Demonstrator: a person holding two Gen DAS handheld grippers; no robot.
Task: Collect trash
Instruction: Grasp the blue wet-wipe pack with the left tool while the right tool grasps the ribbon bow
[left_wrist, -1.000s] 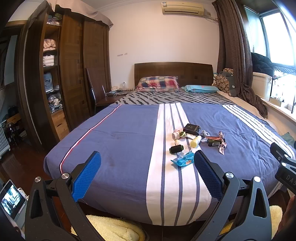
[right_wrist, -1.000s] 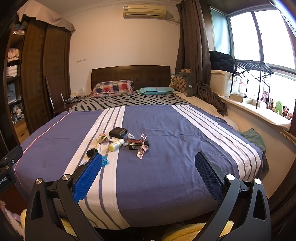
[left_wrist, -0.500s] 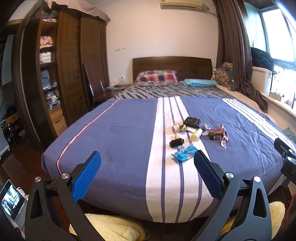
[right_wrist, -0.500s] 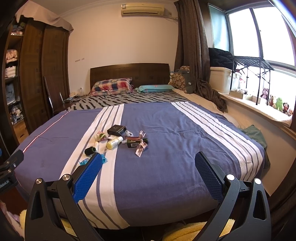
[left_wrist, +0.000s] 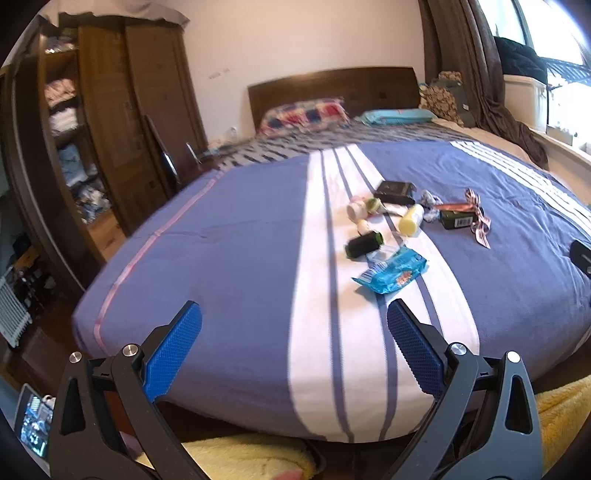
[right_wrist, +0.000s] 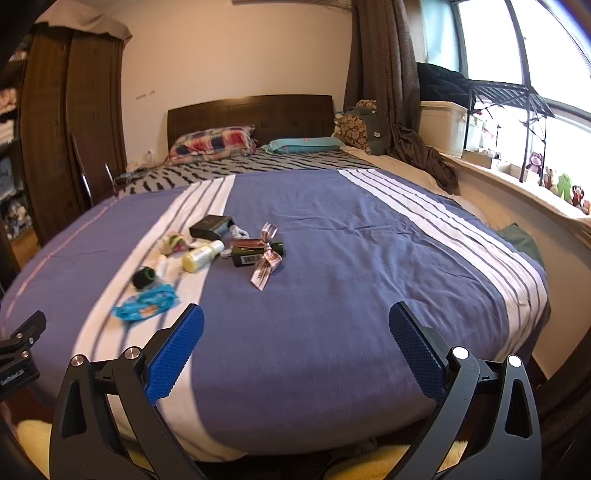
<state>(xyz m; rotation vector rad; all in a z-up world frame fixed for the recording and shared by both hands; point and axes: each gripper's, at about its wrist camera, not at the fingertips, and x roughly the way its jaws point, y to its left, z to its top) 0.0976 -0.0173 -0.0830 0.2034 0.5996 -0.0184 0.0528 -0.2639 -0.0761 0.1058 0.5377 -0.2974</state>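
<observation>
A cluster of trash lies on the blue striped bed: a blue wrapper, a black cylinder, a yellow bottle, a black box, a dark green bottle and a striped ribbon. My left gripper is open and empty over the bed's foot, short of the wrapper. My right gripper is open and empty, to the right of the trash.
A dark wooden wardrobe and a chair stand left of the bed. Pillows lie at the headboard. A windowsill with boxes and toys runs along the right. A yellow rug lies below the bed's foot.
Both grippers have moved closer to the bed and tilted down. The trash now looks larger and nearer. Both stay open and empty.
</observation>
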